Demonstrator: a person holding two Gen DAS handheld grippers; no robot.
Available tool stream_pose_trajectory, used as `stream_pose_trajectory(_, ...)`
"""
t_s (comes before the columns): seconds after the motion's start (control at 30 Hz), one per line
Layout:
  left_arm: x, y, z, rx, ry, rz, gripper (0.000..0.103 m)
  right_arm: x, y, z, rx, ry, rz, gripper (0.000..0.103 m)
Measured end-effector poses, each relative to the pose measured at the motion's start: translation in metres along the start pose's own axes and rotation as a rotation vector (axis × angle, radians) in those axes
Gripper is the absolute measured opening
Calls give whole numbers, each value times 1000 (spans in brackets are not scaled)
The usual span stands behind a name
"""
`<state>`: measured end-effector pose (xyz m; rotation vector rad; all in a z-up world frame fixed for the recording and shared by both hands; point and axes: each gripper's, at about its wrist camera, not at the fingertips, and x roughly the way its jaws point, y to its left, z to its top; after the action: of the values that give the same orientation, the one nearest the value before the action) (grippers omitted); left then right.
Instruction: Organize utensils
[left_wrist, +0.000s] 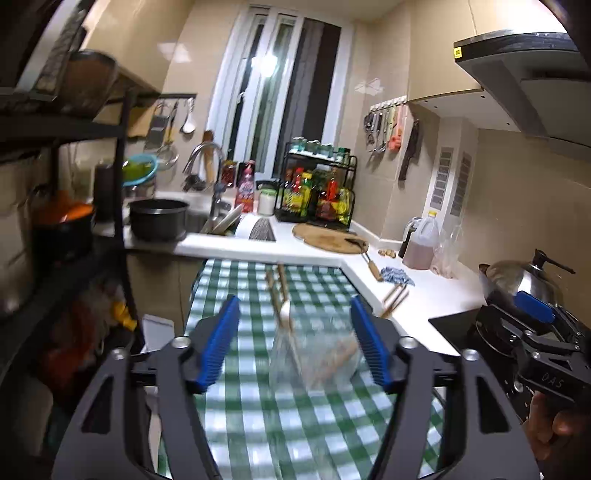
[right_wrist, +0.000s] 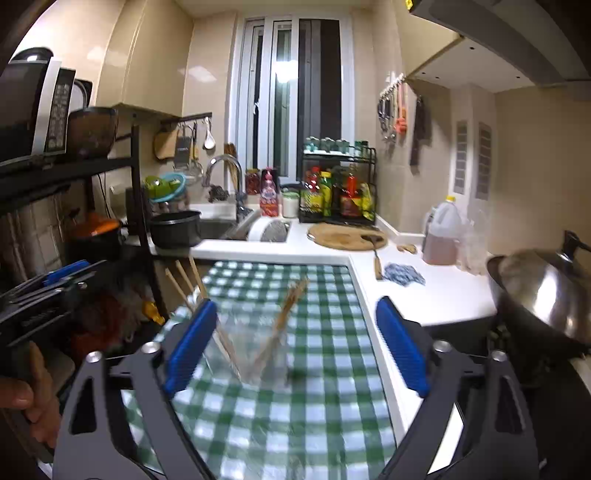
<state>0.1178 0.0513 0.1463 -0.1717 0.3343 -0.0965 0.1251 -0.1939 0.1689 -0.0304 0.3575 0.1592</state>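
A clear glass holder (left_wrist: 314, 354) stands on the green checked tablecloth (left_wrist: 258, 424) with several wooden utensils (left_wrist: 280, 295) leaning in it; the picture is blurred. It also shows in the right wrist view (right_wrist: 251, 350) with its wooden utensils (right_wrist: 288, 310). My left gripper (left_wrist: 295, 314) is open and empty, its blue pads either side of the holder but short of it. My right gripper (right_wrist: 297, 317) is open and empty, just before the holder. The right gripper also shows at the right edge of the left wrist view (left_wrist: 532, 332).
A white counter (left_wrist: 424, 291) runs along the right with a wooden-handled tool (left_wrist: 373, 266), blue cloth (left_wrist: 397, 277), oil jug (left_wrist: 421, 240) and steel wok (right_wrist: 546, 291). A round board (left_wrist: 328, 236), sauce rack (left_wrist: 317, 195), sink and black pot (left_wrist: 157, 218) are behind. A black shelf (left_wrist: 74, 129) stands left.
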Motion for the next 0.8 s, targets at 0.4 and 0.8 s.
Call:
stream_pose_trajectory(0.4, -7, 10, -73, 10, 110, 71, 95, -12, -9, -61, 72, 83, -68, 98)
stream_pose_trajectory(0.8, -6, 7, -81, 17, 163, 121, 95, 7, -1, -85, 60, 149, -67, 98)
